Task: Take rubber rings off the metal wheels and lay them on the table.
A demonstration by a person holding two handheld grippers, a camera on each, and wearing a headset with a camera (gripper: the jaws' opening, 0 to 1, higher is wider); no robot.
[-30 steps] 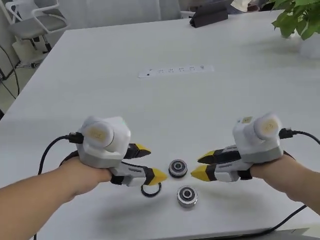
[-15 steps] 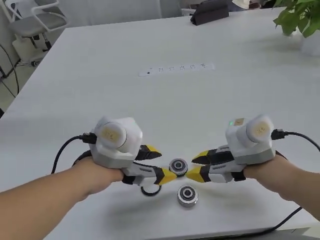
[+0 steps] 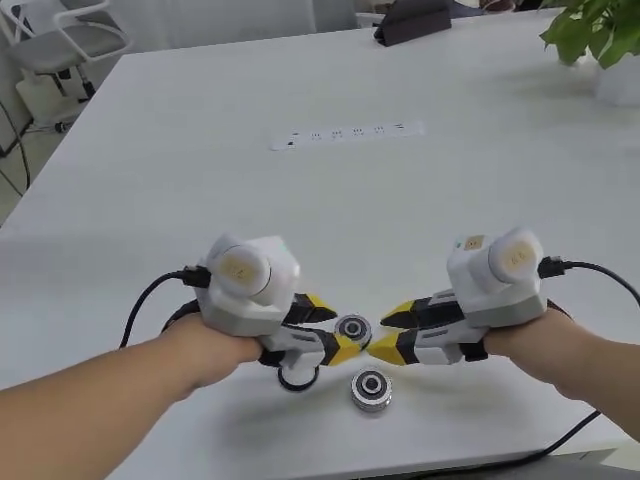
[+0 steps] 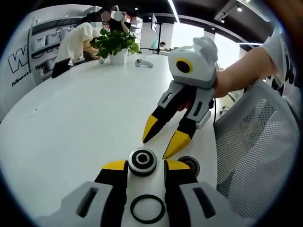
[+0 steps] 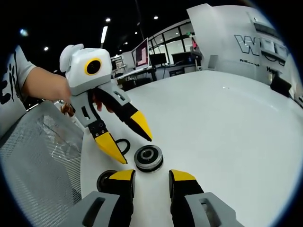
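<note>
A metal wheel with a black rubber ring (image 3: 352, 328) lies on the white table (image 3: 300, 210). My left gripper (image 3: 335, 328) is open, its yellow tips on either side of this wheel (image 4: 143, 161). My right gripper (image 3: 385, 332) faces it from the right, also open, tips just short of the wheel (image 5: 148, 158). A second wheel (image 3: 371, 388) lies nearer the front edge. One loose black ring (image 3: 297, 376) lies flat under the left gripper, between its jaws (image 4: 147, 208).
A white power strip (image 3: 348, 133) lies mid-table. A potted plant (image 3: 590, 35) stands far right, a dark object (image 3: 410, 20) at the far edge, an office chair (image 3: 70, 30) beyond the left corner. Cables trail from both grippers near the table's front edge.
Both grippers have closed in on the wheel between them; the left one moved right over the loose ring, the right one moved left. Wheels and ring lie where they were.
</note>
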